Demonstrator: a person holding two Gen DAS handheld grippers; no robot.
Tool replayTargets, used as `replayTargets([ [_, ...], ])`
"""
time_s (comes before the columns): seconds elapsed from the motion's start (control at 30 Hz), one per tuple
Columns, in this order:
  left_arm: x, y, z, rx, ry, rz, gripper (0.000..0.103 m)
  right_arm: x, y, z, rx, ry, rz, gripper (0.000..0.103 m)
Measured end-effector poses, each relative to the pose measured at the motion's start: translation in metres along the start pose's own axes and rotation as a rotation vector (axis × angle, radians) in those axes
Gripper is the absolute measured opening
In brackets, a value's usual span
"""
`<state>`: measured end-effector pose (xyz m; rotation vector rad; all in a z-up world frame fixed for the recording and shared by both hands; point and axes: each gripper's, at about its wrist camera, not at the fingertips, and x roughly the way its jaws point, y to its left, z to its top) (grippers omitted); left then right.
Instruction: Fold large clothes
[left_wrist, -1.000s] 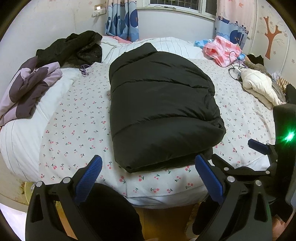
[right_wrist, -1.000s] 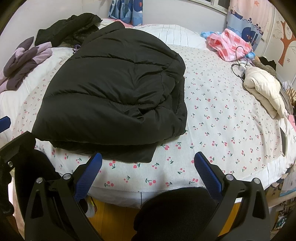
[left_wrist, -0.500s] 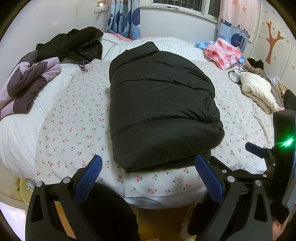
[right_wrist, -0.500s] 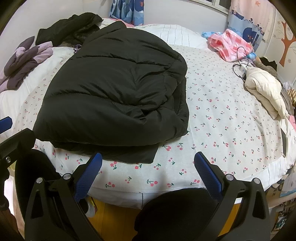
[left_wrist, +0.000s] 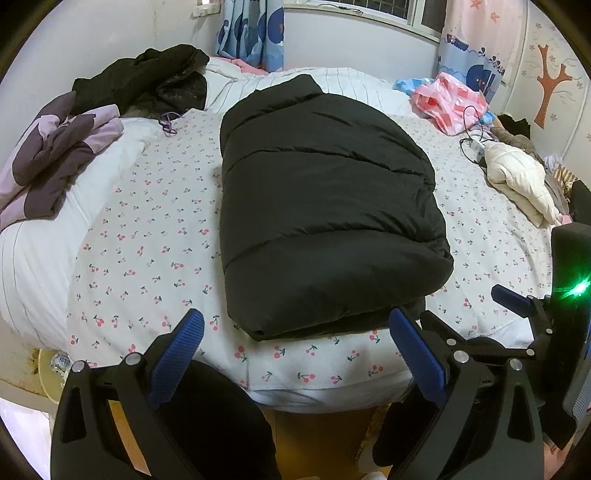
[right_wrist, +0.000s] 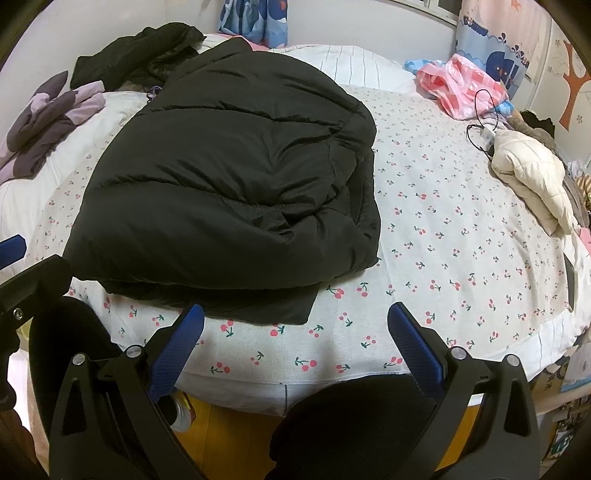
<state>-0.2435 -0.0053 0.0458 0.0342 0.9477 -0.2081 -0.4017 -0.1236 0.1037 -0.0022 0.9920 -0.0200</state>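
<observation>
Cherry-print bed sheet (left_wrist: 147, 236) up front, both the left gripper (left_wrist: 295, 345) and right gripper (right_wrist: 295, 341) hanging spread wide with nothing held off the near edge, probably since the black puffer jacket (left_wrist: 325, 206) already lies folded mid-bed, other clothes (left_wrist: 147, 81) heaped far left.

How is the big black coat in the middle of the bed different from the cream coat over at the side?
The black coat is dark and looks much bigger; the cream coat is pale and looks smaller. The black coat lies folded into a tidy block in the middle of the bed; the cream coat sits bunched up near the right edge, beside other clothes. Both are puffy, quilted coats lying on the bed, and no jaws touch either.
</observation>
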Motion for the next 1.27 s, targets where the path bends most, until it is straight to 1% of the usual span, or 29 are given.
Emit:
replayTargets([
  [0.17,0.002,-0.002,0.0,0.021,0.004,0.03,0.096,0.002,0.0,-0.001,0.003,0.006,0.002,0.096],
  [0.47,0.006,-0.002,-0.001,0.019,0.023,0.03,0.096,0.004,0.0,-0.002,0.01,0.012,0.004,0.096],
  [0.57,0.01,0.0,0.0,0.009,0.041,0.005,0.096,0.006,0.0,-0.002,0.011,0.014,0.005,0.096],
  [0.67,0.014,0.003,-0.001,-0.005,0.059,0.0,0.096,0.008,-0.001,-0.003,0.013,0.02,0.007,0.096],
  [0.73,0.014,0.009,-0.002,-0.036,0.048,-0.028,0.096,0.009,-0.002,-0.003,0.016,0.023,0.01,0.096],
  [0.77,0.012,0.013,-0.002,-0.056,0.03,-0.041,0.096,0.01,-0.002,-0.004,0.018,0.023,0.01,0.096],
  [0.8,0.01,0.015,-0.002,-0.065,0.018,-0.039,0.096,0.01,-0.002,-0.004,0.019,0.024,0.011,0.096],
  [0.87,0.006,0.017,0.0,-0.069,-0.012,0.002,0.096,0.01,-0.003,-0.004,0.023,0.024,0.013,0.096],
  [0.9,0.003,0.015,-0.001,-0.059,-0.032,0.036,0.096,0.01,-0.003,-0.004,0.024,0.024,0.013,0.096],
  [0.97,0.001,0.011,-0.001,-0.03,-0.045,0.066,0.096,0.009,-0.003,-0.004,0.023,0.022,0.012,0.096],
  [1.1,0.006,0.007,0.001,-0.013,-0.005,0.057,0.096,0.004,-0.001,-0.003,0.018,0.009,0.006,0.096],
  [1.27,0.001,0.007,0.0,-0.019,-0.009,0.068,0.096,-0.006,0.001,-0.003,0.021,-0.012,-0.002,0.096],
])
